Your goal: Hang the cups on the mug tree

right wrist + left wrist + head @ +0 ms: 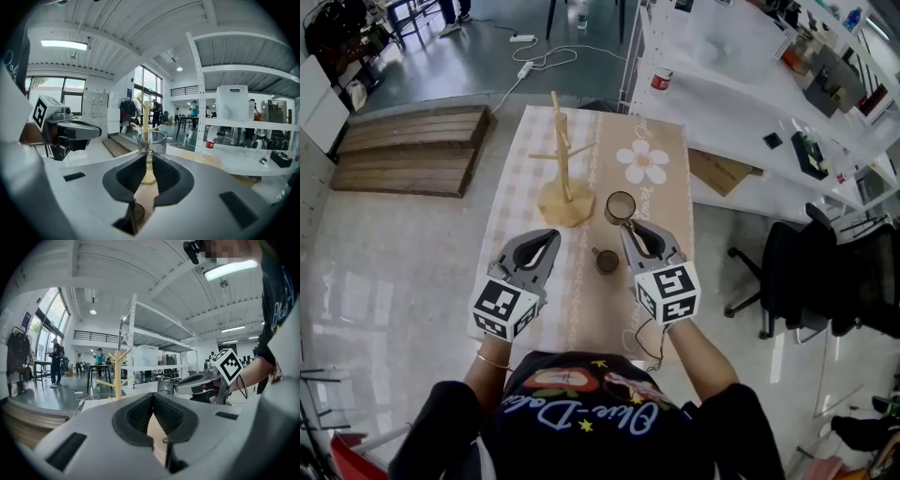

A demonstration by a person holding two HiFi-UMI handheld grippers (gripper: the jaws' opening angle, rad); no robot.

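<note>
Beside closed, empty left tongs (552, 235), clamps right tongs (629, 229) on glass cup (620, 207) handle; mug tree (562, 159) ahead-left, small cup (607, 261) between both tongs.

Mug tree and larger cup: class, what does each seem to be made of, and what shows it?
The mug tree looks like pale, matt, unpainted wood: even tan. The larger cup seems clear glass, perhaps plastic: the tree's post shows through it.

The right hand-held gripper (149, 158) has its jaws pinched on the handle of a glass cup (151, 140) standing upright on the worktop (201, 158) — the wooden mug tree (145, 115) rises just behind it, a small dark cup (137, 212) shows low in the gap between the jaws, and the left hand-held gripper (70, 130) hovers off to the side.
</note>
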